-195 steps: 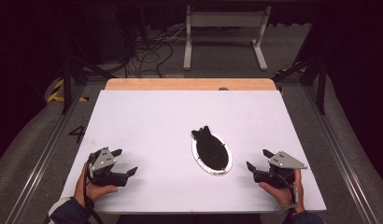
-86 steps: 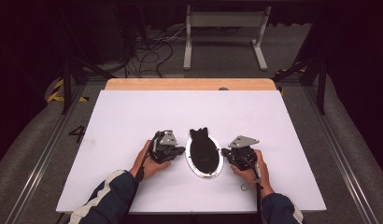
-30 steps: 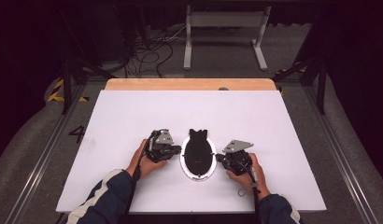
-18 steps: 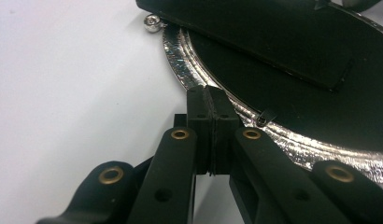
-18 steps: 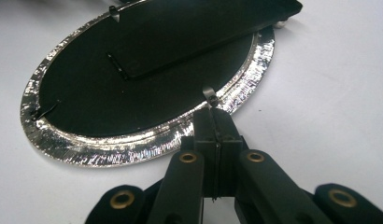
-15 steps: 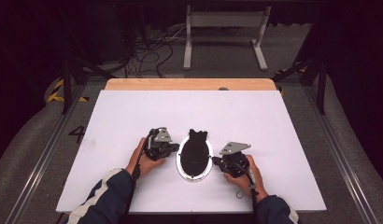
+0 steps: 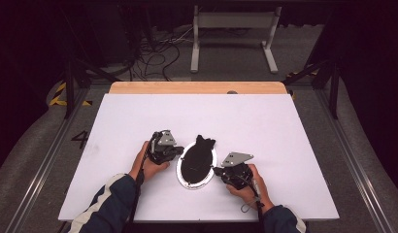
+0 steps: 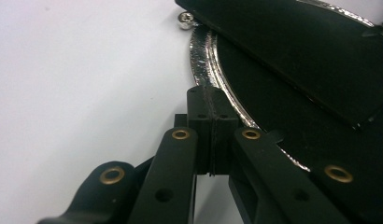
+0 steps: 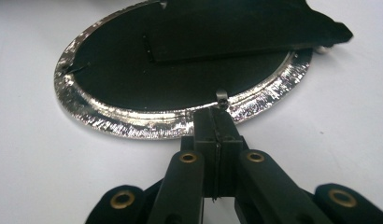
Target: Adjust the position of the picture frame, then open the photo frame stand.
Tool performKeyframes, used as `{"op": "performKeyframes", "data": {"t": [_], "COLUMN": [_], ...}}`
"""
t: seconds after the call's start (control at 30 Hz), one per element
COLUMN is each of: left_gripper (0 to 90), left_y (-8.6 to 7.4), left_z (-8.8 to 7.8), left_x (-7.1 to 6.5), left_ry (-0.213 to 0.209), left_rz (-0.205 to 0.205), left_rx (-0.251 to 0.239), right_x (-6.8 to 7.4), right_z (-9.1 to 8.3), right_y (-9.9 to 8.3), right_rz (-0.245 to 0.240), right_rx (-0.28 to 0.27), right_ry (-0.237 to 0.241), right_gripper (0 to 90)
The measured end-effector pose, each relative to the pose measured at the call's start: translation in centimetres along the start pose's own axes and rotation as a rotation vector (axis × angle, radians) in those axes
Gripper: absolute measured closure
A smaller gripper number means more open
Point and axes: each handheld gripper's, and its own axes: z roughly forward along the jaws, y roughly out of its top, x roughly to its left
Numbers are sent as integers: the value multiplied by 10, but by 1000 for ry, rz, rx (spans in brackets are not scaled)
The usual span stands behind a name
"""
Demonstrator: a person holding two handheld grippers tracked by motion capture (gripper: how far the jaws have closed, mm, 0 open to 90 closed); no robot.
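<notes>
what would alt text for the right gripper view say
The right hand-held gripper, its two black jaws closed together, meets the near silver rim of an oval frame with a black back and a black stand flap, lying on a white table.

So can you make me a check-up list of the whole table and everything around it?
Surface: white table, wooden strip at far edge.
Job's things: oval silver-rimmed frame lying flat, black back with stand flap.
Clutter: nothing seen on the table.
Grippers: left gripper shut, tip at the frame's rim; right gripper shut, tip at the rim by a small metal tab.
Cables: tangle on the floor behind the table; a cable trails from the right gripper.
Surroundings: grey carpet, white stand, yellow-black tape.
</notes>
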Motion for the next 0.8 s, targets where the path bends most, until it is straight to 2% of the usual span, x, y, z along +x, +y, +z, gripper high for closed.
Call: {"op": "performKeyframes", "data": {"t": [0.1, 0.33, 0.4, 0.43, 0.5, 0.6, 0.67, 0.8], "left_gripper": [899, 878, 871, 884, 898, 899, 899, 898], "left_y": [1, 1, 1, 0, -4, -14, -23, -37], "left_z": [1, -1, -8, -16, -31, -50, -60, -69], "left_x": [2, 4, 4, 3, 0, -10, -23, -47], "left_ry": [-3, -7, -10, -1, 0, -29, -53, -113], "left_rz": [-20, -10, -15, -3, -9, 3, 15, 33], "left_rx": [-5, -3, -25, -40, -71, -85, -83, -62], "right_x": [4, 4, 4, 4, 0, -8, -13, -28], "right_z": [1, 2, 2, 1, -3, -9, -12, -18], "right_y": [1, 2, 2, 2, 3, 2, 0, 2], "right_rz": [-20, -50, -51, -55, -46, -27, -19, 8], "right_rx": [-3, -1, 0, 1, -17, -36, -40, -64], "right_ry": [5, 8, 8, 4, -20, -42, -63, -109], "right_gripper": [900, 900, 900, 900, 900, 900, 900, 900]}}
